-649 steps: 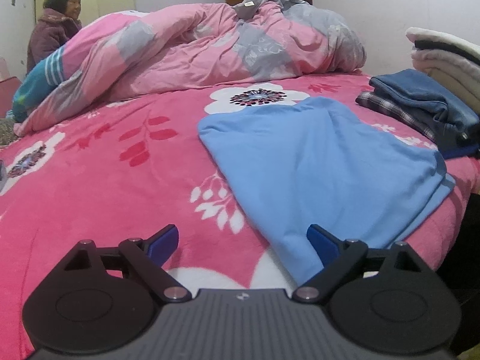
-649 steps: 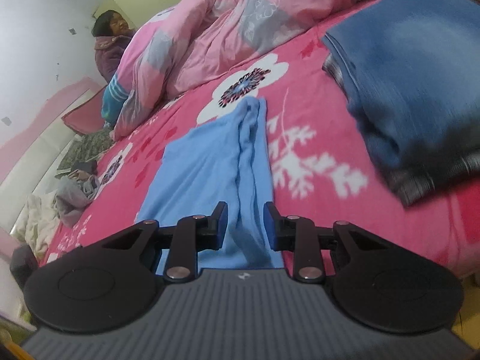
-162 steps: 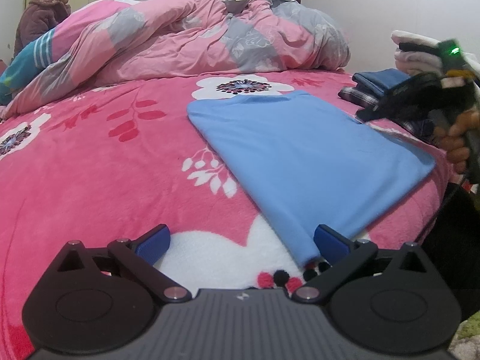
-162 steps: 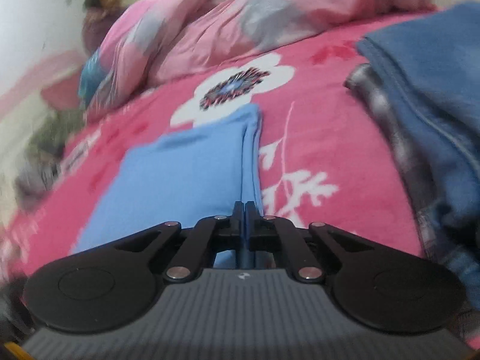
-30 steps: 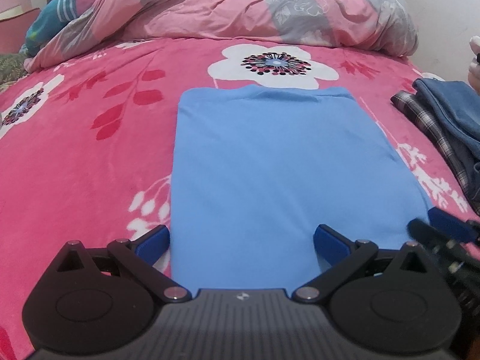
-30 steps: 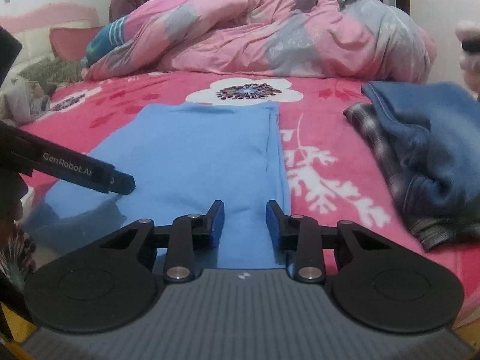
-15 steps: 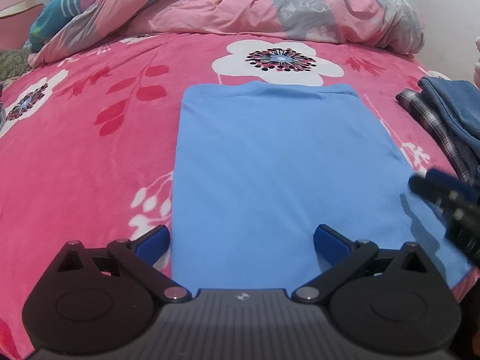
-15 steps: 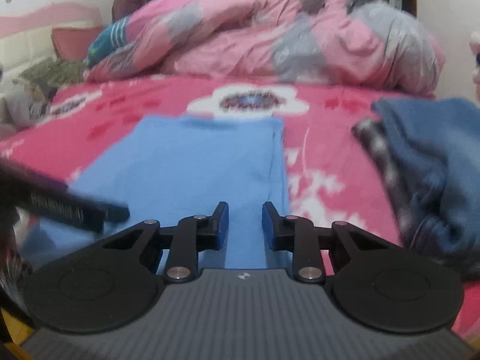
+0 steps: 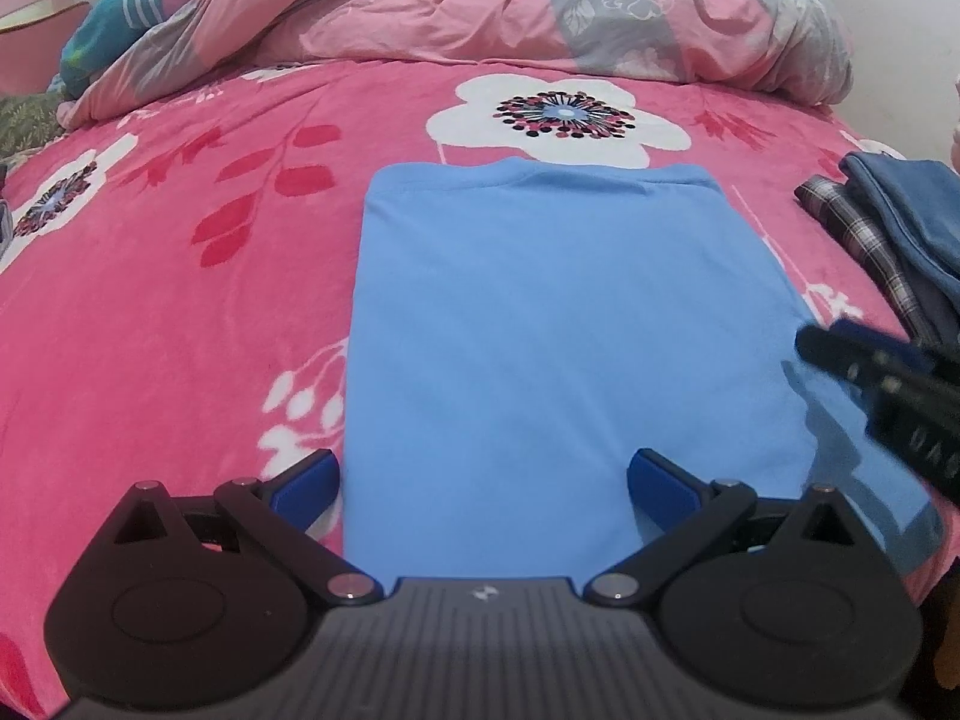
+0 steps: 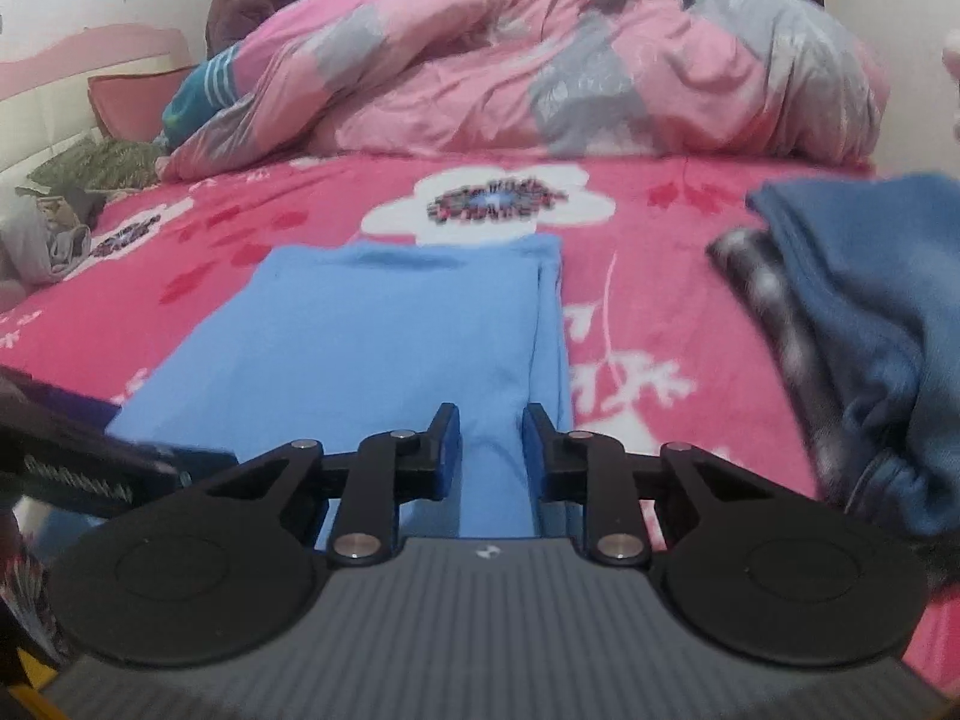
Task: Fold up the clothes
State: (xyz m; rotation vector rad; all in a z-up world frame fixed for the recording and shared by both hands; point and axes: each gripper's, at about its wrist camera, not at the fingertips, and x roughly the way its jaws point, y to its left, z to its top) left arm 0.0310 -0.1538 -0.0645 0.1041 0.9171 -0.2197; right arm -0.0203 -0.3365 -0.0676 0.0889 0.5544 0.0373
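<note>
A light blue shirt (image 9: 540,324) lies flat on the pink bedspread (image 9: 180,276), folded to a long rectangle, collar end toward the white flower (image 9: 558,120). The left gripper (image 9: 483,489) gapes wide at its near hem, holding nothing. The right gripper (image 10: 491,444), partly open and empty, hovers over its right edge beside folded clothes (image 10: 864,324).

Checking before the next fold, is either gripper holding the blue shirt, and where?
Neither: the left gripper and right gripper are open over the blue shirt.
</note>
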